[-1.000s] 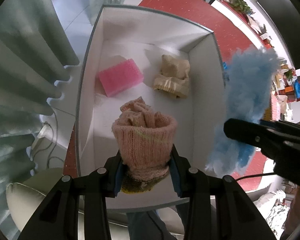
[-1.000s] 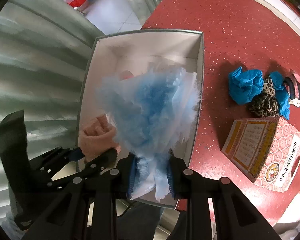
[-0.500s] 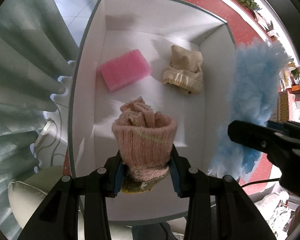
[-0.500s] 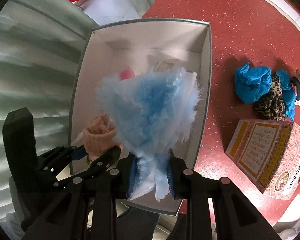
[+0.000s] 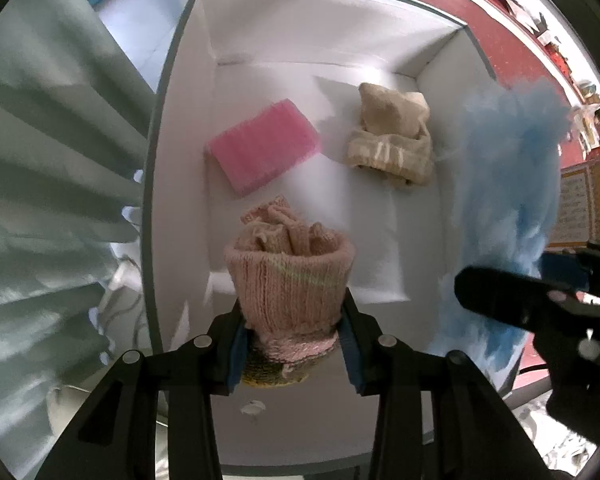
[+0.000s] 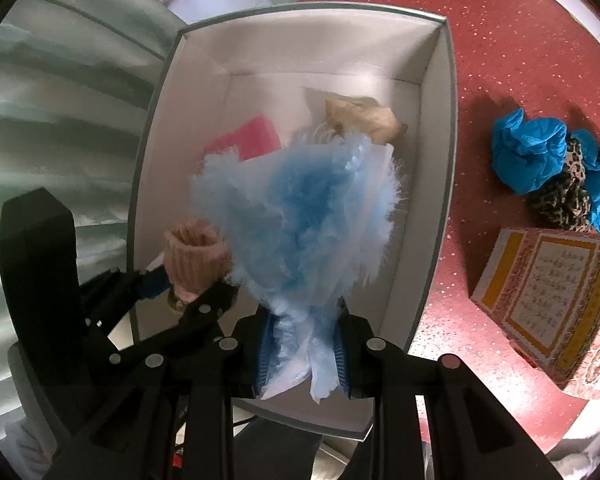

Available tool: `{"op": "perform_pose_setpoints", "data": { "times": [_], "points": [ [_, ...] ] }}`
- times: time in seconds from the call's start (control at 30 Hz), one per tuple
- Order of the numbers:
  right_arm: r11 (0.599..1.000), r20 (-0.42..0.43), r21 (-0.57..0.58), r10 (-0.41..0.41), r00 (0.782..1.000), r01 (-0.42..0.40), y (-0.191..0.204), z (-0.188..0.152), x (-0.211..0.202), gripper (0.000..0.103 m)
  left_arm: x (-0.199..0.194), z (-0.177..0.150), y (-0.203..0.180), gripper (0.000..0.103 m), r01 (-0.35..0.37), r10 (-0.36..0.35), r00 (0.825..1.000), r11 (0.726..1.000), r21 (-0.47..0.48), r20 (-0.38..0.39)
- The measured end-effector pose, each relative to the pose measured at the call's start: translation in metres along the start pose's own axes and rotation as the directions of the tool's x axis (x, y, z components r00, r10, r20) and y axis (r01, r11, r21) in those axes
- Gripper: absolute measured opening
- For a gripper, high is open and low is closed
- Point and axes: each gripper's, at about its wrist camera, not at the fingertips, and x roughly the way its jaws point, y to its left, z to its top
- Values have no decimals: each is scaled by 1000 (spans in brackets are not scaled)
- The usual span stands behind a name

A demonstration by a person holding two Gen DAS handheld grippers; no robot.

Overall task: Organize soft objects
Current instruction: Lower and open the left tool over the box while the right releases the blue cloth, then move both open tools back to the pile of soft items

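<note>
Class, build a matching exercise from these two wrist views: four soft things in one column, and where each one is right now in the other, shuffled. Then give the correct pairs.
Things:
1. pink knitted sock
2. fluffy blue item
3. pink sponge
4. leopard-print fabric

Places:
A. lying on the white box floor
B. on the red table, outside the box
C. held in the left tongs
D. held in the right tongs

Pairs: 1-C, 2-D, 3-A, 4-B
</note>
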Motion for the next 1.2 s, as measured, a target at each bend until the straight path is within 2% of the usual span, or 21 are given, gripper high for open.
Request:
{"op": "perform_pose_setpoints", "data": {
  "times": [0.17,0.33,0.67,0.73,0.83,0.87,0.93,0.97,1.0,1.03,1.07,1.13,1.17,1.2],
  "points": [
    [999,-19,20,48,999,-48,8,-2,10,28,0,3,13,43,-36,36,999,999,6,-4],
    [997,-31,3,72,997,-71,18,-5,18,28,-1,4,17,44,-77,77,997,995,59,7],
    [997,-5,6,83,997,-83,8,-8,16,28,-10,-1,9,48,-76,75,997,995,61,14],
    [997,6,2,80,997,-80,7,-12,12,28,-12,-1,8,52,-78,77,997,995,65,18],
    [997,15,-12,83,996,-83,10,-18,6,29,-9,2,17,73,-102,100,994,993,53,34],
    [996,19,-12,90,996,-90,9,-18,4,34,-11,3,18,81,-94,93,995,995,44,39],
    [995,33,-11,103,994,-102,9,-22,0,50,-18,3,16,83,-74,72,996,997,28,49],
    [994,46,-13,108,993,-108,9,-23,-4,62,-20,4,16,85,-73,72,996,997,26,54],
    [994,55,-16,106,993,-106,9,-25,-5,71,-24,4,16,90,-68,66,996,997,25,62],
    [995,63,-22,101,993,-100,9,-26,-8,72,-27,5,16,92,-67,65,995,998,22,71],
    [995,77,-27,96,992,-94,9,-27,-12,73,-29,5,17,100,-72,70,995,997,19,77],
    [995,90,-25,102,991,-100,7,-28,-17,86,-35,5,19,103,-63,62,994,998,13,85],
    [993,102,-23,116,988,-115,5,-29,-20,102,-37,4,21,103,-57,56,995,998,7,85],
    [990,120,-22,139,983,-137,3,-31,-26,103,-40,4,22,103,-42,42,995,999,-3,88]
  ]
}}
